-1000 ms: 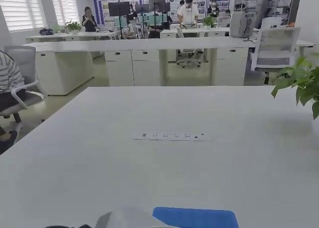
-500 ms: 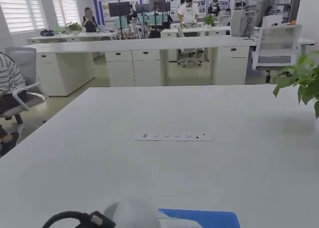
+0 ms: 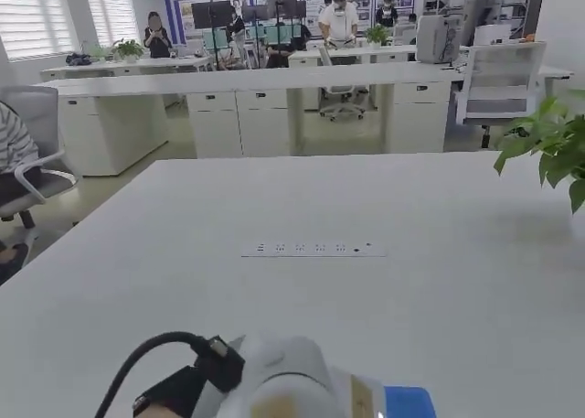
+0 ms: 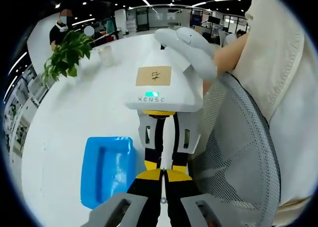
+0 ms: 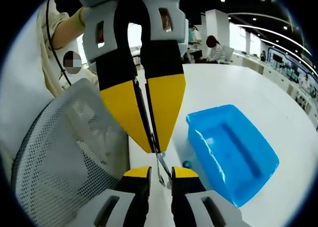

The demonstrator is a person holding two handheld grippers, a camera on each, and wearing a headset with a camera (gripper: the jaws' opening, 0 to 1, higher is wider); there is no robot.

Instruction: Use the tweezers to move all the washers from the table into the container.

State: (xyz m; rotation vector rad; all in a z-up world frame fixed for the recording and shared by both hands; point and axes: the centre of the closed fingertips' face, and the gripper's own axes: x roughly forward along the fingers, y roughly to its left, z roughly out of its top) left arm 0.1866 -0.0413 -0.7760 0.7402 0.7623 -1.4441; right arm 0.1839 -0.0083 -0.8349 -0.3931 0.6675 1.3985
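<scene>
Tweezers (image 5: 162, 171) are sitting low over the bench (image 5: 233, 88), between the two tools that are meeting tip to tip. Left hand-held gripper (image 5: 153, 146) is coming in from the top of the right gripper view, its yellow pads pressed together on the thin metal strip of the tweezers. The tweezers' free end is poking out below them. Right hand-held gripper (image 5: 160, 180) is pointing up at it, jaws narrowly apart with that free end lying in the gap. Cannot tell whether its pads are pinching it.

Blue container (image 5: 248, 182) is standing on the bench just beside the meeting tips, open side up. A tiny round thing (image 5: 186, 163) is lying on the bench between the tips and the container, too small to tell whether it is a washer.

A grey mesh chair back (image 5: 64, 152) is showing on the far side of the grippers from the container. In the head view a white gripper housing with a black cable (image 3: 137, 368) is taking up the bottom edge, with a corner of the container showing next to it. A power strip (image 3: 311, 249) is lying flat mid-bench. A leafy plant (image 3: 548, 144) is reaching in at the right edge.
</scene>
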